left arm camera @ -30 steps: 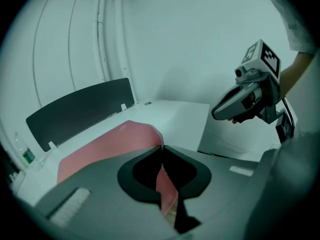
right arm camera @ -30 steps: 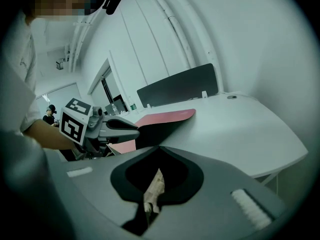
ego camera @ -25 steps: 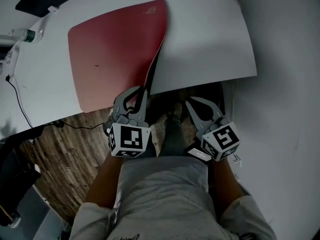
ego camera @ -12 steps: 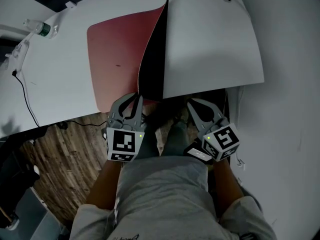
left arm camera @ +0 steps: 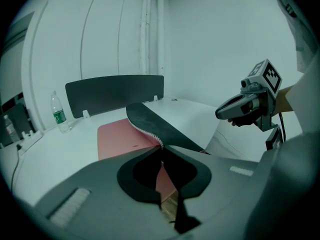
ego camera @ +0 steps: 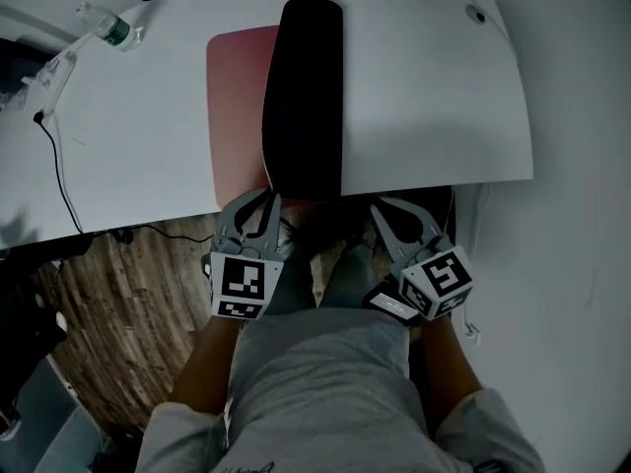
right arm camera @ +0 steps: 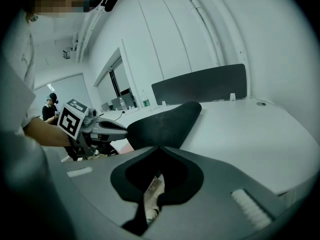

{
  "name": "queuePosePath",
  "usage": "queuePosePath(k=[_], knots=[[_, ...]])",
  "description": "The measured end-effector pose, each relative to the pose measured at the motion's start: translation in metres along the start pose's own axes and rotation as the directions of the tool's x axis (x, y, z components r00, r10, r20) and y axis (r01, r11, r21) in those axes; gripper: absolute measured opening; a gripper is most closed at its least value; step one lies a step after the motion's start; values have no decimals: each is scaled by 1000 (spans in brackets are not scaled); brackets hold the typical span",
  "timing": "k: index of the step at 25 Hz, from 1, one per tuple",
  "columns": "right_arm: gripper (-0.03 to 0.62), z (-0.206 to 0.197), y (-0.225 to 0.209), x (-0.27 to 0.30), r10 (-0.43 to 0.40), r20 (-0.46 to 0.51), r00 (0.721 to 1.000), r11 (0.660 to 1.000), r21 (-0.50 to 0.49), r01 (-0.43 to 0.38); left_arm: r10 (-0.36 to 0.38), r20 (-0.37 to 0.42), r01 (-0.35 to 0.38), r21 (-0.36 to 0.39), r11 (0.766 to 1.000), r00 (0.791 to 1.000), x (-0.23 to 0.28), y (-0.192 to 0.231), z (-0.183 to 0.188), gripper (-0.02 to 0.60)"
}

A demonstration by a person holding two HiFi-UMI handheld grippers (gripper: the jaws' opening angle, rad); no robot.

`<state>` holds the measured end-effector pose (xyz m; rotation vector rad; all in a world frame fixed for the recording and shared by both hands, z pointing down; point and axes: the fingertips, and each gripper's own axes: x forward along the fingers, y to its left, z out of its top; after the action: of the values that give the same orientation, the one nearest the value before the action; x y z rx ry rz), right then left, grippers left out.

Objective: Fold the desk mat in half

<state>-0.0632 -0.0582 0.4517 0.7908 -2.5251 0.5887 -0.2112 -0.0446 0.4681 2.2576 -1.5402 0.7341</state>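
Note:
The desk mat is red on top (ego camera: 235,106) and black underneath (ego camera: 304,97). It lies on the white desk (ego camera: 434,87), and its right part is lifted and curls leftward over the red side, black face up. My left gripper (ego camera: 270,195) is at the desk's near edge, shut on the mat's near corner. In the left gripper view the mat's stitched edge (left arm camera: 150,134) rises straight out of the left gripper's (left arm camera: 162,146) closed tips. My right gripper (ego camera: 379,203) hovers just off the desk's front edge, right of the mat, shut and empty. Its tips (right arm camera: 159,148) meet with only floor behind.
A plastic bottle (ego camera: 106,28) lies at the desk's far left, with a thin cable (ego camera: 57,166) trailing along the left side. A dark divider panel (left arm camera: 115,93) stands along the far edge. The person's legs and wood floor (ego camera: 118,304) are below the front edge.
The mat's right part has risen from nearly flat to upright and has now tipped leftward, showing its broad black underside. Both grippers stay near the desk's front edge.

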Motion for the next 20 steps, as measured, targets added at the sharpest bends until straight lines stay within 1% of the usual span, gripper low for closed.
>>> queuePosePath(k=[10,16,20], knots=[[8,0,27,27,45,-42,998,998,-49,-47,52,-75,-61,-117,991,996,-17,40,-56,38],[8,0,40,42,71,-60,996,995,-68,-75,75,-92,-88,-147,985,993,-25,56,-74,38],[8,2,47,51,83,-66,994,993,-76,-87,87,-99,-100,-143,985,991,-29,64,-81,38]])
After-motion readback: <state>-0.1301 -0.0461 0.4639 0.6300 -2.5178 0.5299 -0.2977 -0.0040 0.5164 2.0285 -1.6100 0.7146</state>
